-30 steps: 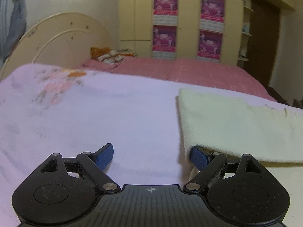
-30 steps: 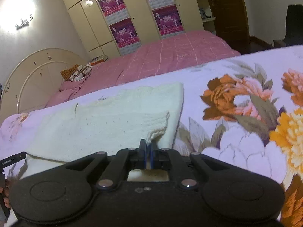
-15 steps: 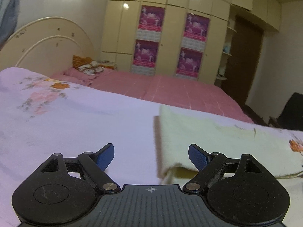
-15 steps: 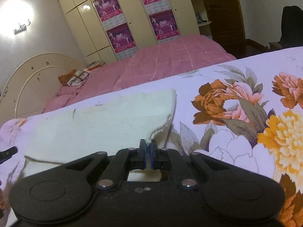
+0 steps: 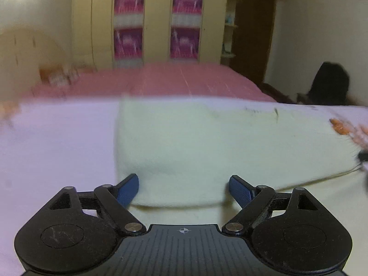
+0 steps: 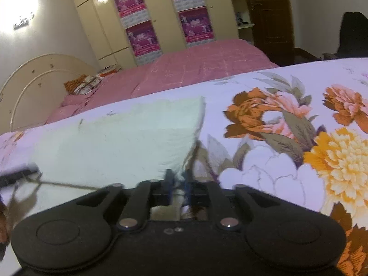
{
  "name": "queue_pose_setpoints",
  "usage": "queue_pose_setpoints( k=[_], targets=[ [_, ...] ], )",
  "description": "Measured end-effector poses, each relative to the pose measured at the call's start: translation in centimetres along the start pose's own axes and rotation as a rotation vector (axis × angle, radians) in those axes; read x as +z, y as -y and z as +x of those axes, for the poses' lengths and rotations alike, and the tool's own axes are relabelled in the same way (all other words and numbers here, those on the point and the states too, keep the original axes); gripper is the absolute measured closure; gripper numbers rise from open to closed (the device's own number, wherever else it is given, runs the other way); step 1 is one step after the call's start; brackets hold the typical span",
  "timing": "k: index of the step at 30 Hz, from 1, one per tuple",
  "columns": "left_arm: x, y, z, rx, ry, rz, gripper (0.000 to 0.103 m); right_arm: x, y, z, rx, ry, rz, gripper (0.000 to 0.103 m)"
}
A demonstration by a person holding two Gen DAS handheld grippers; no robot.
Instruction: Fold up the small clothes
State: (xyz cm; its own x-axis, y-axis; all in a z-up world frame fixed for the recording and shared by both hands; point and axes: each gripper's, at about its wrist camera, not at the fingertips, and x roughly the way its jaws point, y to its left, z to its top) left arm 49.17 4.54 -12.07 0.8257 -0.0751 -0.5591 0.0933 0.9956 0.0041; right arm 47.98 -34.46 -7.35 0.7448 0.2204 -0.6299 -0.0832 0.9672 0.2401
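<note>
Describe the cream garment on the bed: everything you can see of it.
The cream garment is a soft, fuzzy knit, folded flat into a long rectangle with a rounded folded edge at one end. It lies on the flowered sheet, dark flecks near its far edge. The left tool is open, fingers either side of the near fold, not pressing it. The right tool is opening at the opposite corner.

Cream knit garment lying pale against lilac sheet showing orange, yellow and white flowers with olive leaves; bedspread beyond showing pink checks; posters glowing magenta on beige wardrobe; tool pads showing blue.
</note>
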Motion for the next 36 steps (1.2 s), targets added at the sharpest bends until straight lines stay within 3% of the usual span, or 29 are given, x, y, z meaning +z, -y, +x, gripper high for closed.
queue_pose_setpoints(
  k=[3, 4, 11, 14, 19, 22, 25, 30, 33, 36],
  targets=[
    [2.0, -1.0, -1.4, -0.016, 0.116, -0.042, 0.017, 0.8, 0.7, -1.5, 0.006, 0.081, 0.030, 0.088],
    [2.6, -1.2, -1.0, -0.011, 0.114, -0.049, 0.017, 1.2, 0.7, -1.6, 0.010, 0.099, 0.020, 0.091],
    [5.8, -1.3, 5.4, -0.040, 0.029, -0.021, 0.017, 3.1, -0.8, 1.9, 0.008, 0.073, -0.067, 0.094],
    [5.4, -2.3, 8.9, 0.069, -0.061, 0.008, 0.017, 2.8, -1.1, 3.3, 0.016, 0.047, -0.077, 0.094],
    [4.7, -4.9, 8.6, 0.092, -0.046, -0.123, 0.017, 2.0, -1.0, 4.5, -0.006, 0.039, -0.095, 0.101],
    [4.6, -3.8, 6.4, 0.087, 0.008, -0.100, 0.017, 2.0, -1.1, 4.2, -0.012, 0.041, -0.091, 0.099],
    [4.8, -0.3, 5.1, 0.037, 0.046, -0.041, 0.017, 2.4, -2.1, 3.0, 0.017, 0.094, -0.071, 0.089],
    [3.8, 6.3, 5.8, 0.003, -0.004, 0.093, 0.017, 2.5, -6.7, 5.1, 0.099, 0.054, -0.110, 0.088],
    [3.3, 6.7, 5.7, 0.013, -0.017, 0.092, 0.017, 1.7, -8.8, 6.2, 0.081, 0.016, -0.193, 0.084],
    [3.5, 5.9, 5.0, 0.021, -0.017, 0.093, 0.017, 1.1, -7.8, 6.0, 0.053, 0.020, -0.217, 0.085]
  ],
)
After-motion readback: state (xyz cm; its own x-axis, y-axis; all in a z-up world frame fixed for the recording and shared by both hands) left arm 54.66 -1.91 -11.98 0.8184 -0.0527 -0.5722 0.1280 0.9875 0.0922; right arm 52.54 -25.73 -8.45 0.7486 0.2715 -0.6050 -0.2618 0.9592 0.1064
